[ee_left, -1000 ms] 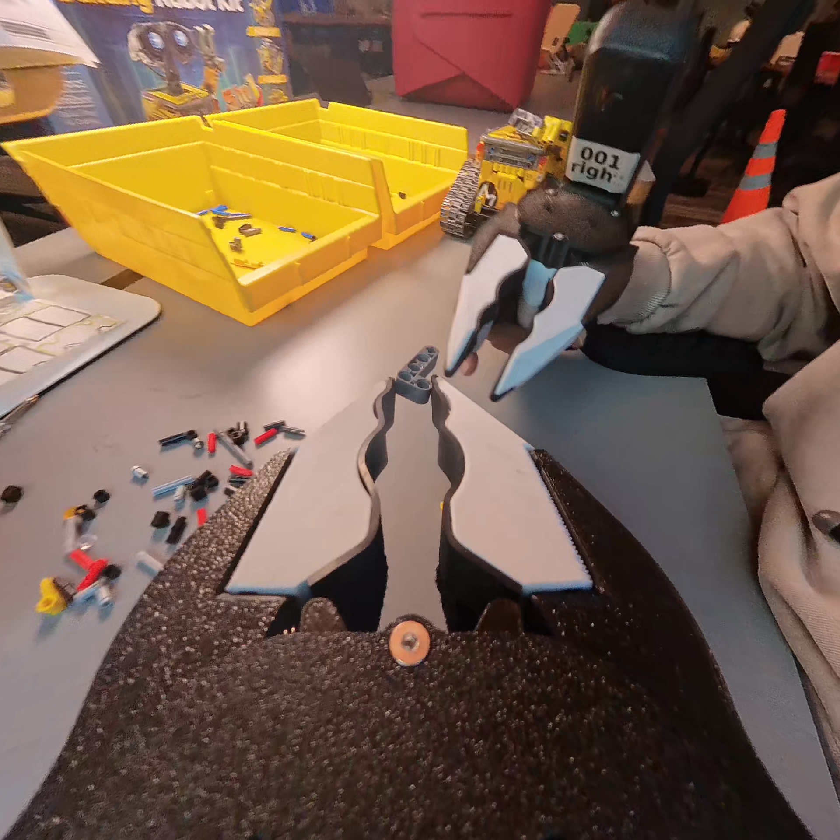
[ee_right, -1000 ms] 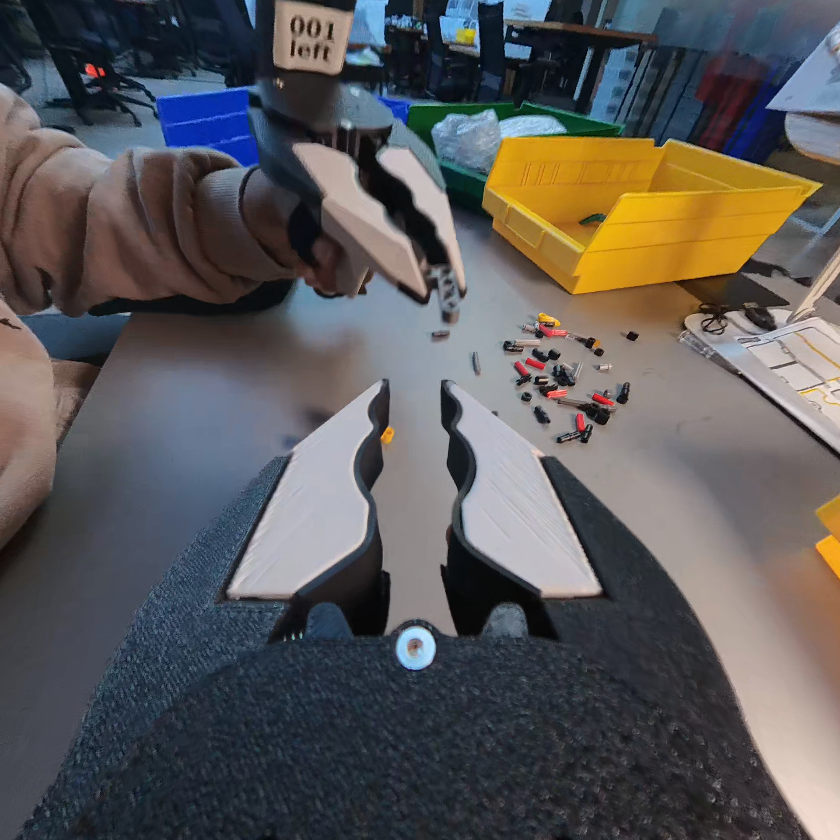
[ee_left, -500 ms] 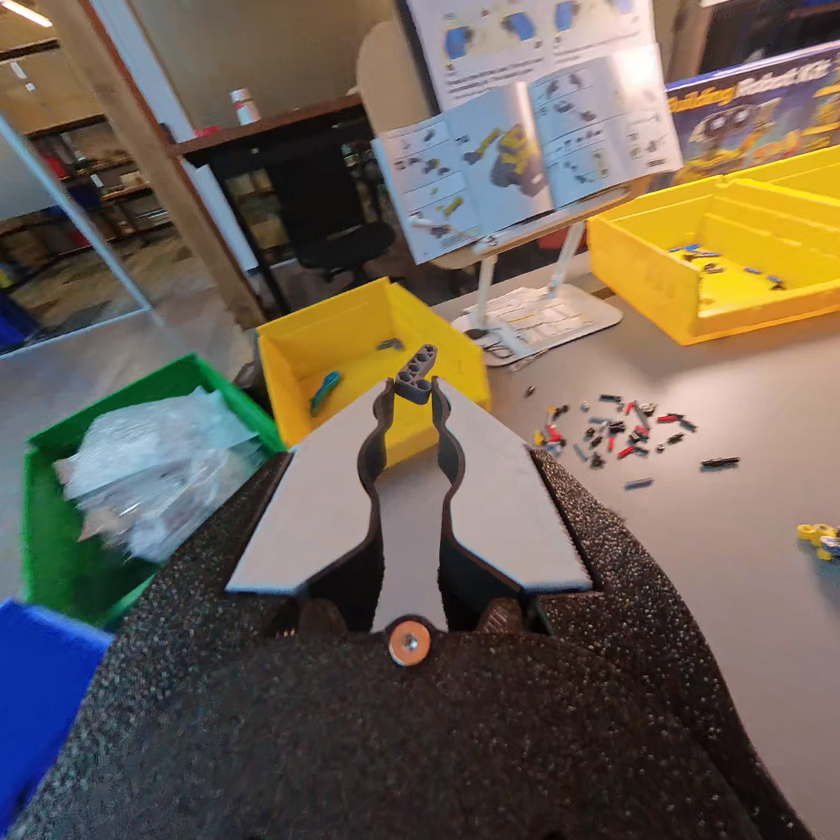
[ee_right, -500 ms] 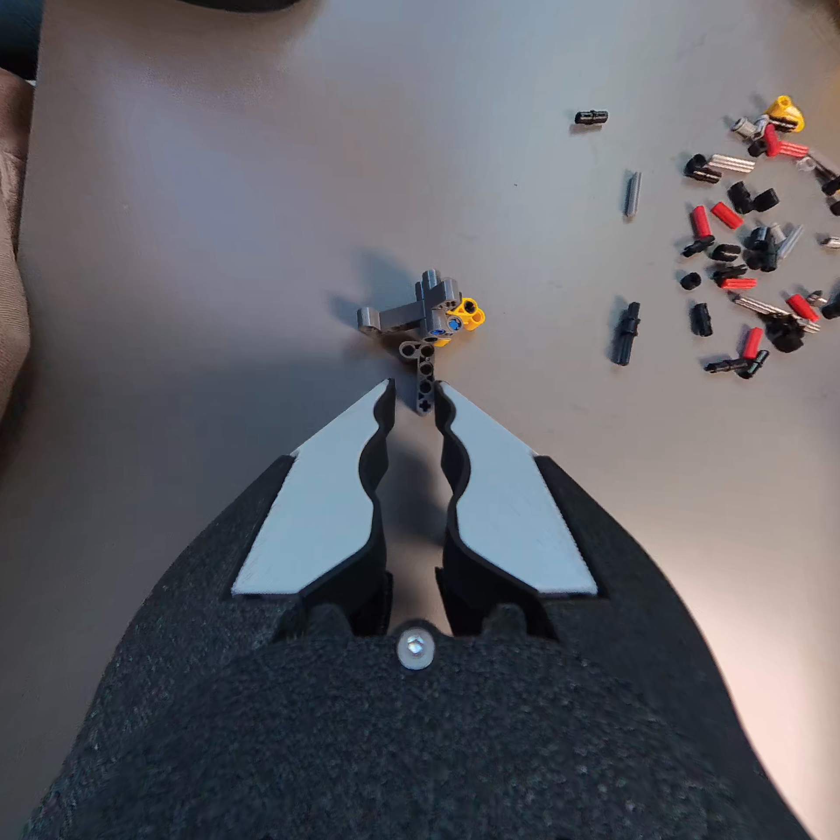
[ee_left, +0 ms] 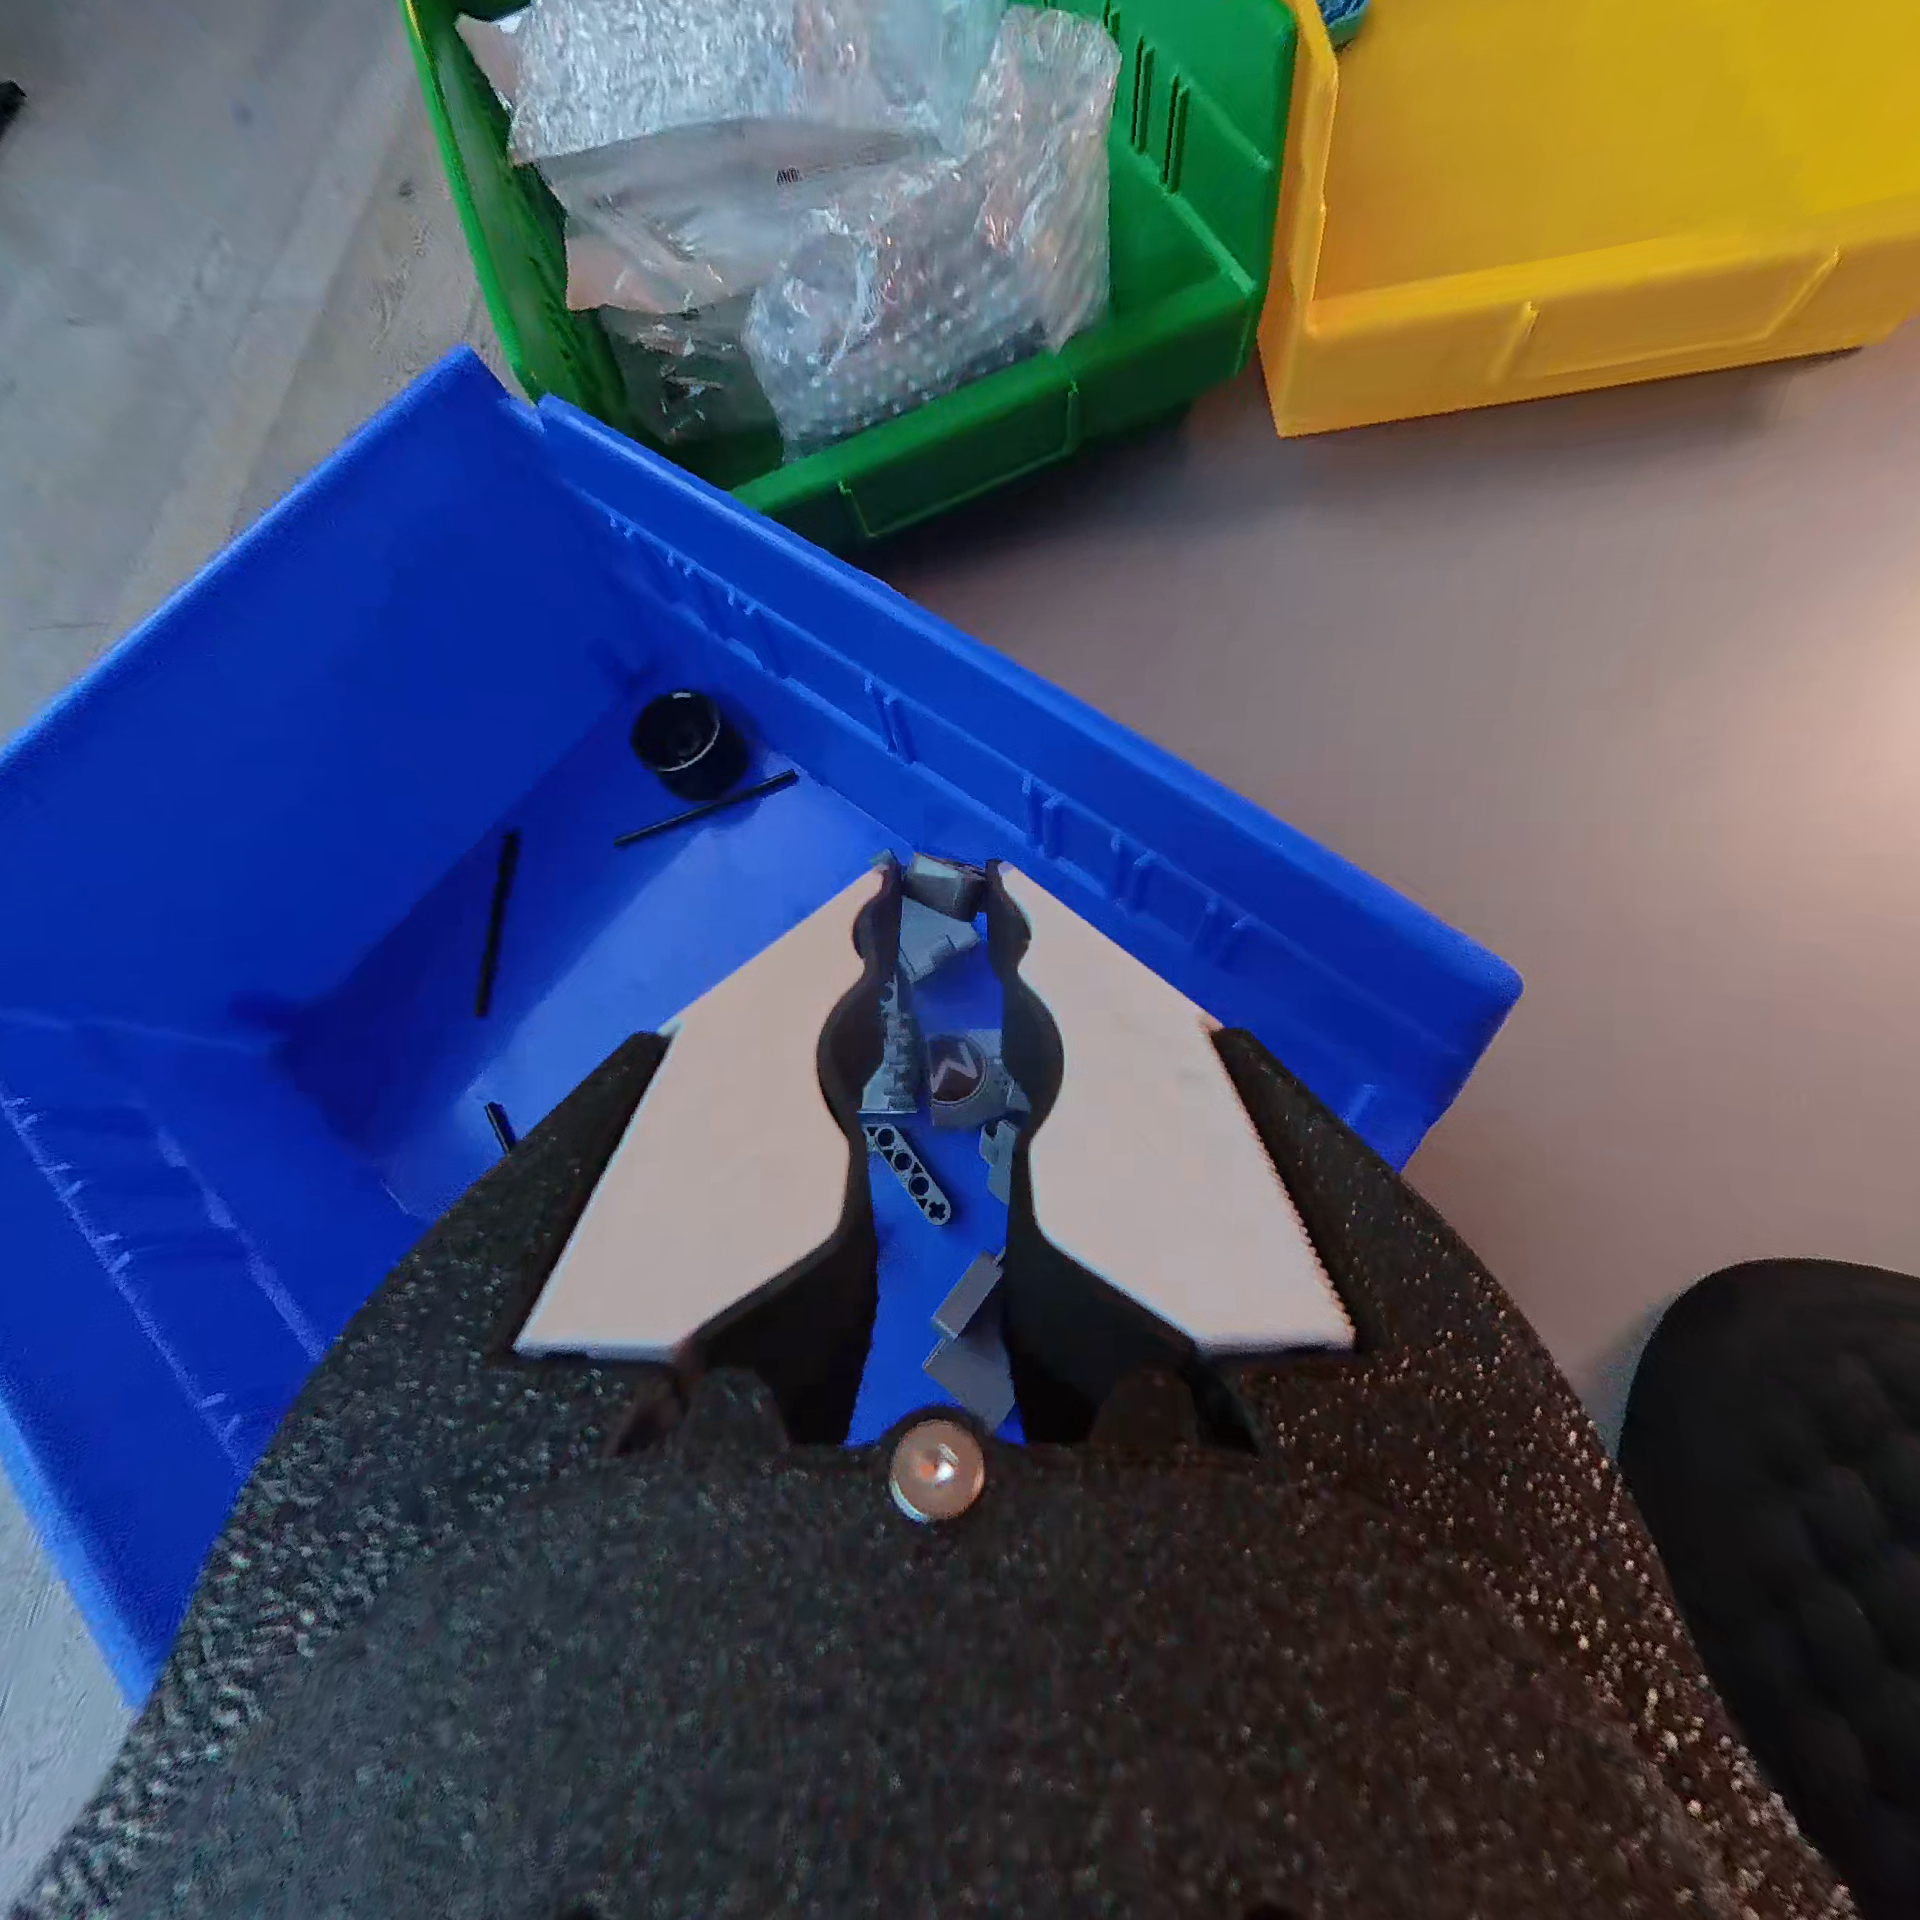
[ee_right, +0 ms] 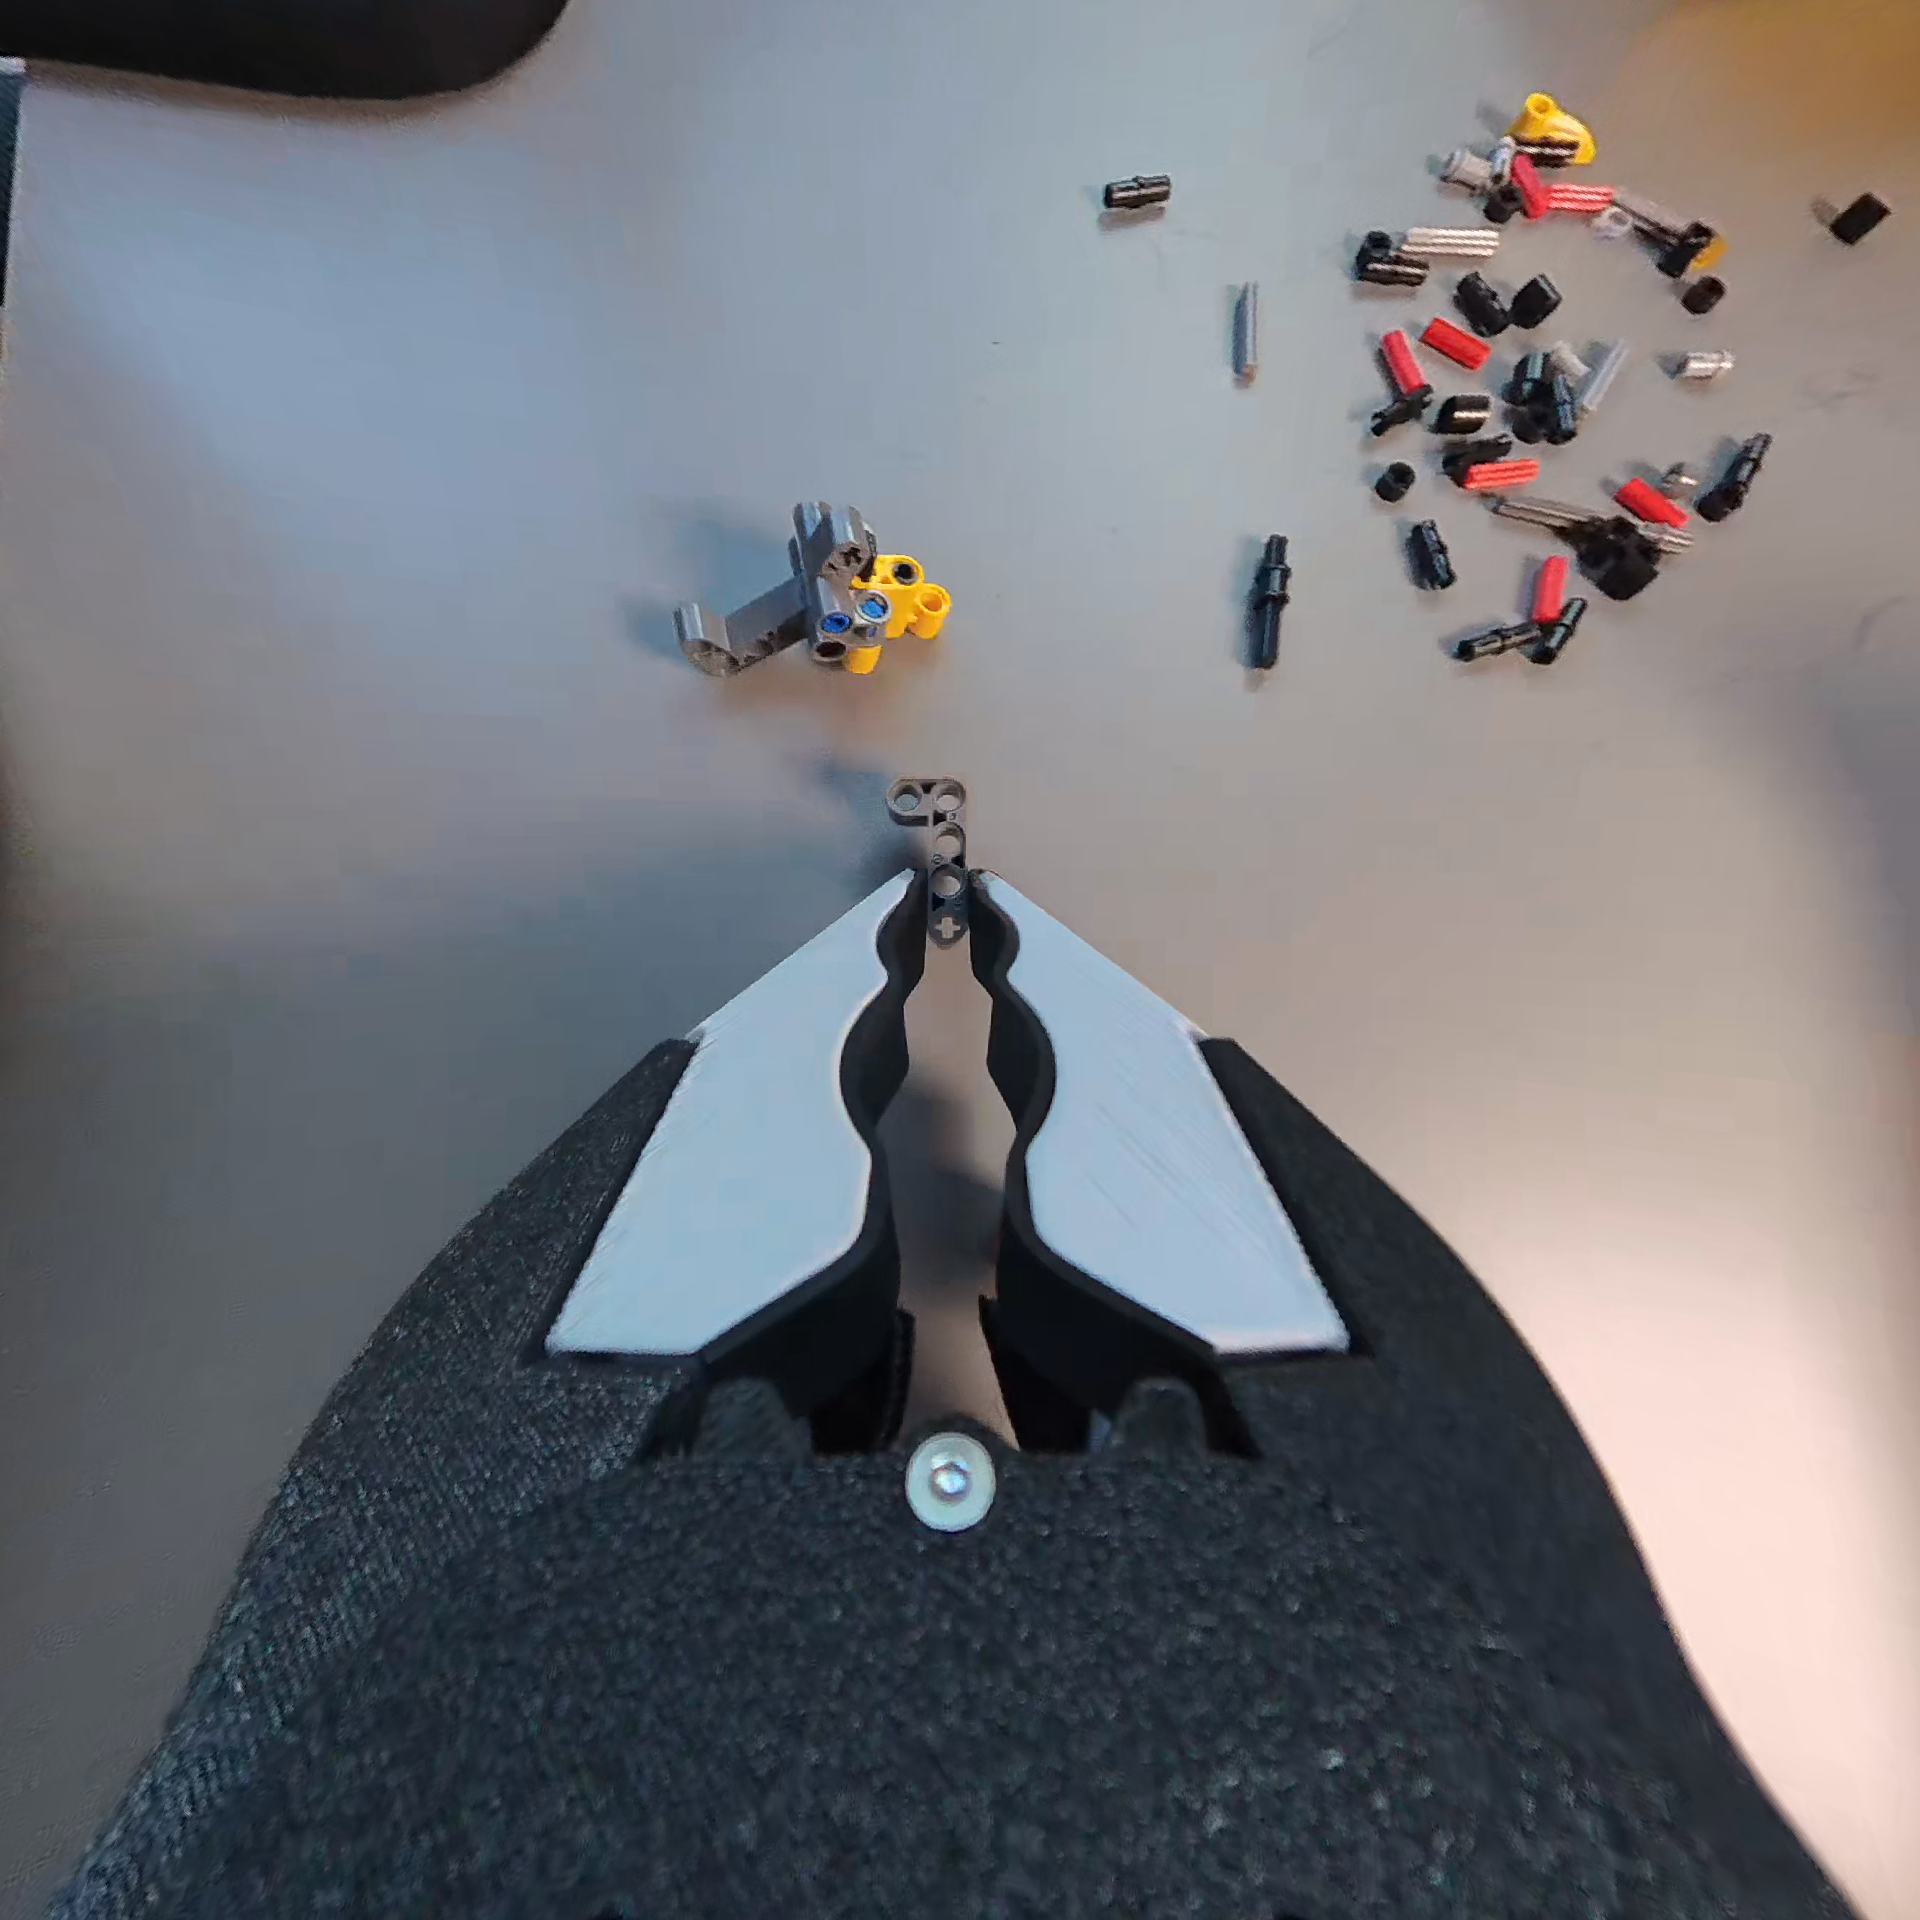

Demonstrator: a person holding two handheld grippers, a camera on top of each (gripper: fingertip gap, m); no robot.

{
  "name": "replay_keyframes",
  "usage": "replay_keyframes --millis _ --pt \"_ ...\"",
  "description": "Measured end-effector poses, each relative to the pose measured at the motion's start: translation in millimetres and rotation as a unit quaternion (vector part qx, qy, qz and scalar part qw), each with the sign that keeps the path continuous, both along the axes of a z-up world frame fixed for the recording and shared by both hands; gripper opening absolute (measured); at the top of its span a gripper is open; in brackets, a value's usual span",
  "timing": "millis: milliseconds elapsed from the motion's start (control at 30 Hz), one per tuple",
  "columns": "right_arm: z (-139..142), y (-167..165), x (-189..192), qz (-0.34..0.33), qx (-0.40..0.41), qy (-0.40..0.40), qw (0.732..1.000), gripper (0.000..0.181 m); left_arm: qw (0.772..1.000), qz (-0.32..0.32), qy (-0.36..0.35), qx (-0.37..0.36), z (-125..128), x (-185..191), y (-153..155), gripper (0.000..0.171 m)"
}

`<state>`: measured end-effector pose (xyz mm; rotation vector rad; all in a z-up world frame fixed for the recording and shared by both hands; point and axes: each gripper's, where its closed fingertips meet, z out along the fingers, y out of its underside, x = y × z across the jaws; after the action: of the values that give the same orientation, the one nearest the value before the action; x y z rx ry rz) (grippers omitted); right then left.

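I have the left gripper tipped down over the blue bin, and its tips are nipped onto a small grey building-toy piece, blurred, held right at the very ends of the fingers. Below it on the bin floor I see a grey beam with a row of holes, a round dark piece with a red mark and more grey parts half hidden by my fingers; farther in lie a black ring and two thin black axles. Past the blue bin sits a green bin stuffed with clear plastic bags, and beside that a yellow bin, all on the grey table. Over on the other side, the right gripper points down at the tabletop and pinches a dark grey L-shaped liftarm by its long leg, the short leg sticking out beyond the tips, clear of everything else. Just ahead of it, apart, lies a small grey and yellow assembly with blue pins. A black pin and a grey axle lie to the right, and beyond them a scatter of black, red and grey connectors.
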<state>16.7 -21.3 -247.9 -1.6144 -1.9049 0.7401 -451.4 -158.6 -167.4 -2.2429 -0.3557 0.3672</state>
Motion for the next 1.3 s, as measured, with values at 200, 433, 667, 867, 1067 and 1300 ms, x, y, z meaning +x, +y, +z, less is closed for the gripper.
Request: replay_keyframes --millis 200,433,667,867,1067,1300 --pt "2.5 13.3 4.3 -0.032 -0.005 0.017 0.999 0.005 1.000 -0.004 -0.007 -0.022 -15.8 0.0 2.9 0.016" --pt "3.6 14.4 4.1 -0.035 -0.009 0.026 0.999 0.005 1.000 -0.004 0.009 -0.001 -8.2 -1.4 2.8 0.018" --pt "4.8 16.6 5.0 -0.040 0.001 0.031 0.999 0.005 0.986 -0.018 0.068 0.151 62.0 10.6 9.0 0.027" --pt "18.7 24.8 -3.7 -0.059 -0.007 0.083 0.995 0.005 0.956 -0.160 0.060 0.238 94.6 96.2 34.1 0.028" --pt "43.2 31.2 -8.8 -0.069 -0.009 0.159 0.985 0.005 0.920 -0.340 0.031 0.194 45.3 214.3 65.7 0.028" --pt "53.3 32.4 -10.1 -0.062 0.003 0.193 0.979 0.006 0.893 -0.435 -0.005 0.114 -17.1 312.0 79.3 0.036"
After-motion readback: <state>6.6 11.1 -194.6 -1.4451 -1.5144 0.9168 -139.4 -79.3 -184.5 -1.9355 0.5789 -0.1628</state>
